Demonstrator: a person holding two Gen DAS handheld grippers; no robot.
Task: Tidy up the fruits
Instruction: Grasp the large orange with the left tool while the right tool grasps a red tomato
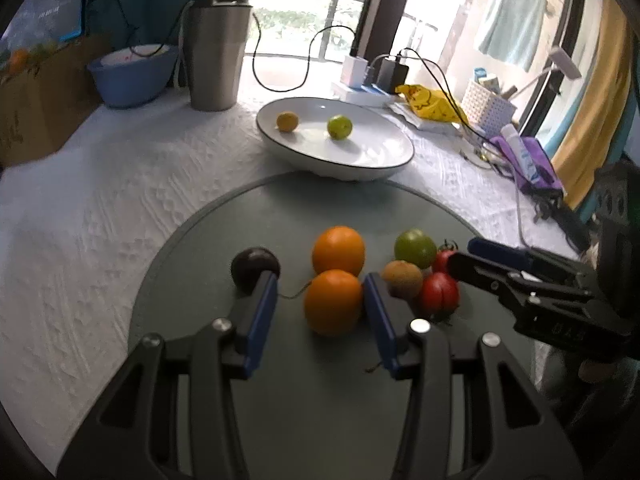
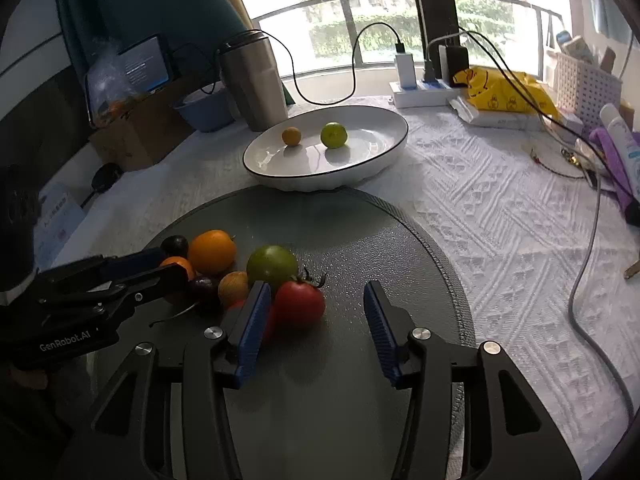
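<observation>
Grey mat [image 1: 192, 360]: round, dark grey, lies on the white textured tablecloth [image 1: 100, 208]; carries the cluster of fruit.
Near orange [image 1: 333, 302]: sits on the mat between the blue pads of the left gripper [image 1: 320, 292]; a gap shows on the left pad's side, the right pad is very close to it, contact cannot be told.
Left gripper fingers: parted, not clenched on the orange; nothing lifted.
Far orange [image 1: 338, 251]: just behind the near one, touching it.
Dark plum [image 1: 254, 268]: left of the oranges, partly hidden by the left pad.
Kiwi-brown fruit [image 1: 403, 278]: right of the near orange, beside the red tomato [image 1: 438, 296].
Green tomato [image 1: 415, 247]: behind the brown fruit.
Right gripper [image 2: 314, 304]: fingers released, standing wide over the mat; the red tomato [image 2: 300, 303] lies just inside the left pad, the rest of the gap is bare mat.
White plate [image 1: 360, 168]: oval, dark-rimmed, behind the mat; its near edge meets the mat's far edge.
Plate contents: small yellow-orange fruit [image 1: 287, 121] and a green lime-like fruit [image 1: 340, 127], apart from each other.
Steel tumbler [image 1: 216, 52]: upright, behind the plate to the left.
Blue bowl [image 1: 132, 80]: left of the tumbler.
</observation>
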